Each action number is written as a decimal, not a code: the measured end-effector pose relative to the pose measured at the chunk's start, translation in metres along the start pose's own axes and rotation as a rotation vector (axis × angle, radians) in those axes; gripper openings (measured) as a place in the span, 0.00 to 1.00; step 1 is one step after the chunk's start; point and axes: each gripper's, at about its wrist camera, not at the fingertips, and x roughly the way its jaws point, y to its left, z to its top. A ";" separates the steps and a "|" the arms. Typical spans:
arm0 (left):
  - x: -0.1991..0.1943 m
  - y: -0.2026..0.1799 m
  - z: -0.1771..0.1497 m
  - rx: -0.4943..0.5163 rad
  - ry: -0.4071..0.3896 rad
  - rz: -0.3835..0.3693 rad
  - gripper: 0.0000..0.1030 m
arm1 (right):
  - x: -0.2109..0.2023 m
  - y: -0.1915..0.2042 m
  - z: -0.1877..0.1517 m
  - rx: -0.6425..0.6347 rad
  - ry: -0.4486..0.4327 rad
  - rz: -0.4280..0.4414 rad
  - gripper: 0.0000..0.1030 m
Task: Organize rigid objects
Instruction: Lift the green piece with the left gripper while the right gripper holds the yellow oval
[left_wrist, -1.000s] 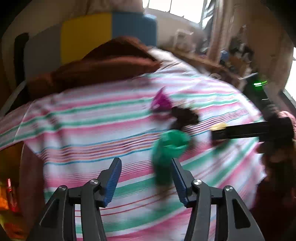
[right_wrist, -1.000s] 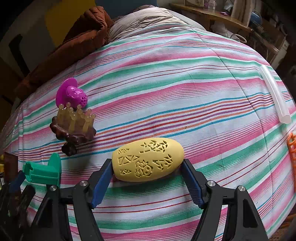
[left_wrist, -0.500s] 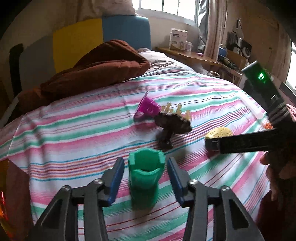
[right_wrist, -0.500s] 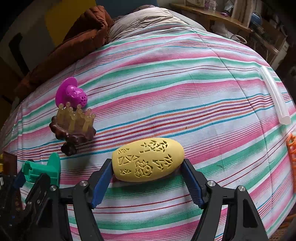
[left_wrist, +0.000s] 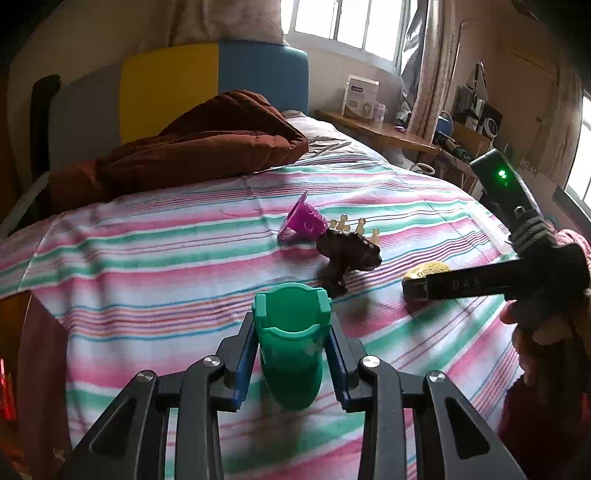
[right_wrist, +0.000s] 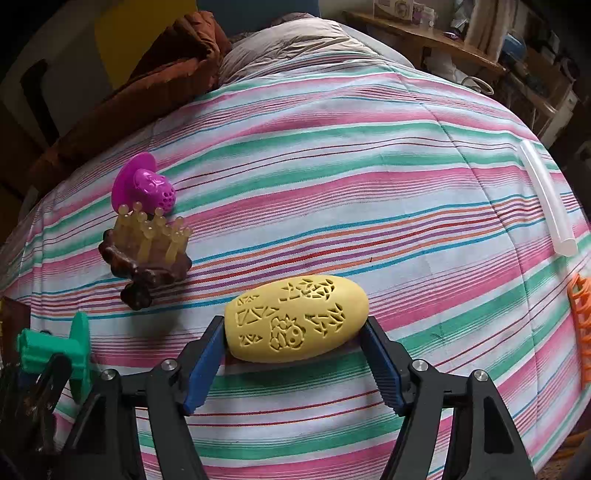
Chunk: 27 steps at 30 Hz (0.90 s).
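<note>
A green plastic cup-shaped piece (left_wrist: 290, 354) stands on the striped bed cover (left_wrist: 166, 258) between the blue pads of my left gripper (left_wrist: 291, 332). The jaws are closing and both pads touch its sides. It also shows at the left edge of the right wrist view as the green piece (right_wrist: 55, 347). My right gripper (right_wrist: 295, 332) is shut on a yellow oval piece (right_wrist: 295, 317) with carved patterns, gripped end to end on the cover. A purple perforated piece (right_wrist: 144, 184) and a dark brown stand with pale pegs (right_wrist: 147, 247) lie together beyond both.
A clear tube (right_wrist: 546, 199) and an orange lattice item (right_wrist: 580, 314) lie at the bed's right edge. A brown duvet (left_wrist: 199, 144) is heaped by the yellow and blue headboard. A wooden desk (left_wrist: 380, 129) stands past the bed. A person's hand (left_wrist: 535, 325) holds the right gripper.
The left jaws have narrowed from wide open onto the green piece, which now sits centred between the pads. The right gripper and the yellow piece have stayed put.
</note>
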 end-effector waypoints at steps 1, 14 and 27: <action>-0.002 0.001 -0.001 -0.006 0.007 -0.006 0.34 | 0.002 0.001 0.001 0.000 -0.004 0.000 0.70; -0.068 0.003 -0.006 -0.039 -0.062 -0.100 0.34 | -0.008 0.008 0.002 -0.021 -0.048 -0.015 0.70; -0.145 0.051 -0.027 -0.087 -0.149 -0.040 0.34 | -0.015 0.010 0.001 -0.043 -0.083 -0.004 0.70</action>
